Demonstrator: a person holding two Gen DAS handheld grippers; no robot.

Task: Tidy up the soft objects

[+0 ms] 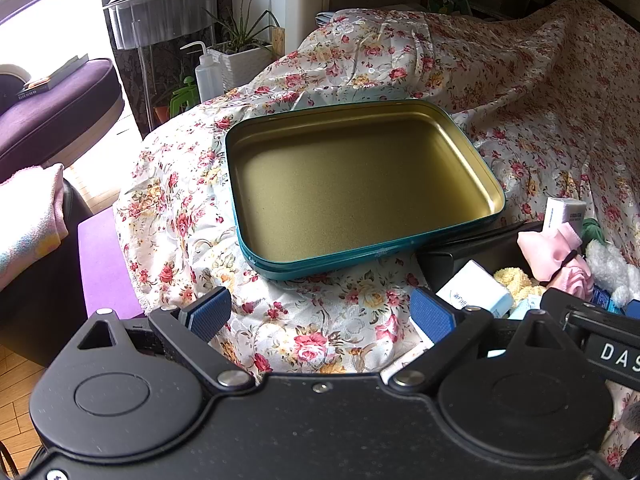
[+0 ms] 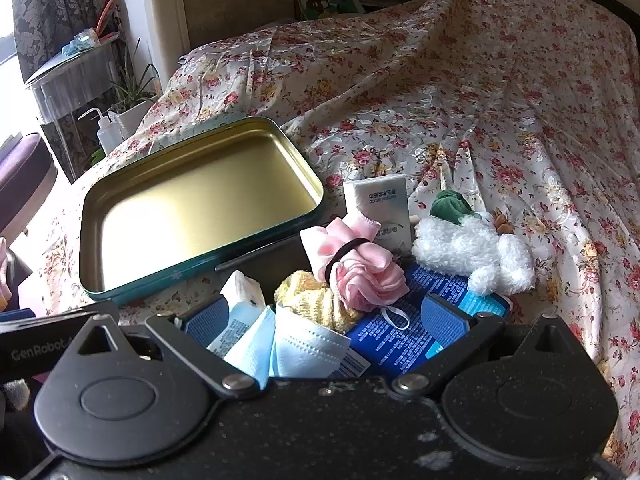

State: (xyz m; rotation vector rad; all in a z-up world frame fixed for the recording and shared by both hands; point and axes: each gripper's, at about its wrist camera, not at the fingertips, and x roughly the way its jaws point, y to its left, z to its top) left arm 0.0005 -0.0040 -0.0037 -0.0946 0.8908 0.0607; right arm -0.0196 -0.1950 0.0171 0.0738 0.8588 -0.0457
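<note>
An empty teal tin with a gold inside (image 1: 360, 184) lies on the floral cloth; it also shows in the right wrist view (image 2: 192, 204). To its right is a pile: a pink cloth bundle tied with a black band (image 2: 356, 264), a yellow knit piece (image 2: 316, 300), a white plush toy with a green cap (image 2: 472, 248), blue face masks (image 2: 296, 348), tissue packs (image 2: 384, 208) and a blue packet (image 2: 404, 336). My left gripper (image 1: 320, 312) is open and empty, in front of the tin. My right gripper (image 2: 324, 320) is open just above the masks and the yellow piece.
The floral cloth (image 2: 480, 100) covers the whole surface and rises in folds at the back. A black tray edge (image 1: 472, 240) lies under the pile. A purple seat (image 1: 56, 108), a squeeze bottle (image 1: 208, 72) and a potted plant (image 1: 244, 52) stand off to the left.
</note>
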